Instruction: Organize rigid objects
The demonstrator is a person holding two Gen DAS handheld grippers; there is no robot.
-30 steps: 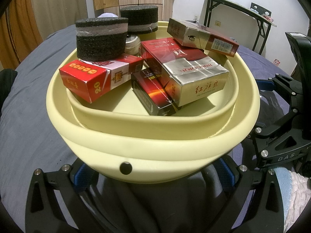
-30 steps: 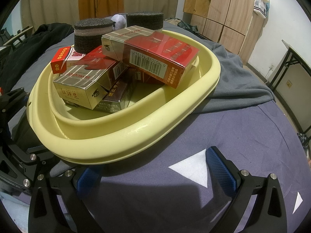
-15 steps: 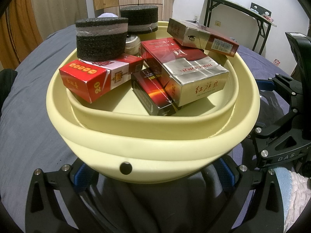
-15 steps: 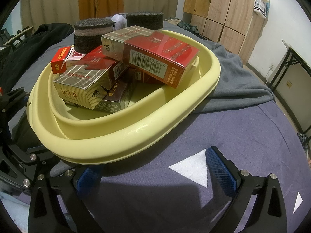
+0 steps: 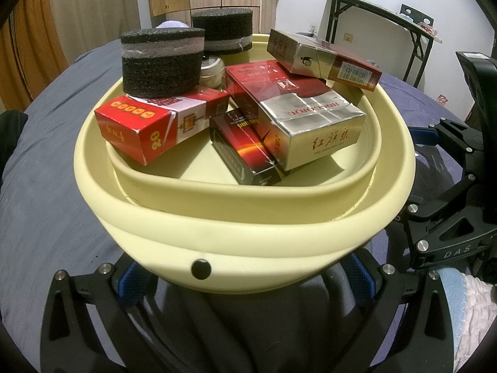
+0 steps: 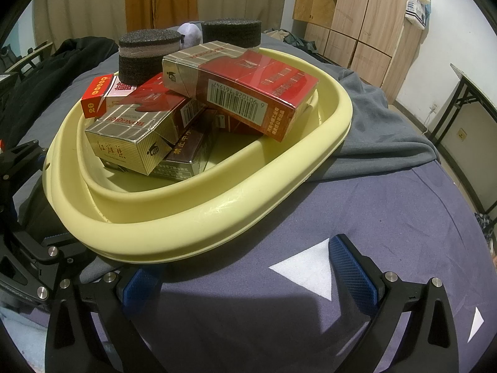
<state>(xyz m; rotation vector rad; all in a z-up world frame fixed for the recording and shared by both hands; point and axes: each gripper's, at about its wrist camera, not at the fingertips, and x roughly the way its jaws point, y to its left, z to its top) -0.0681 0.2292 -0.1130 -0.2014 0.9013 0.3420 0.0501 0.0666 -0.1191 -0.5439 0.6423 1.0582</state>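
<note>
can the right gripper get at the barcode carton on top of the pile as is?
Probably yes. The barcode carton lies topmost, tilted over the yellow basin rim, nothing covering it. The right gripper, jaws open, sits low outside the rim, so it must lift over.

Even indoor light, sharp focus, strong fisheye bend

Soft shadow lies under the yellow basin; foil glints on a silver carton. Corners fall to black vignette, and edges curve heavily.

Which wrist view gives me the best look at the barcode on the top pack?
Right wrist. The top pack turns its barcode side toward that camera, large and sharp. In the left wrist view the same pack lies at the basin's far rim, its barcode small and slanted.
</note>
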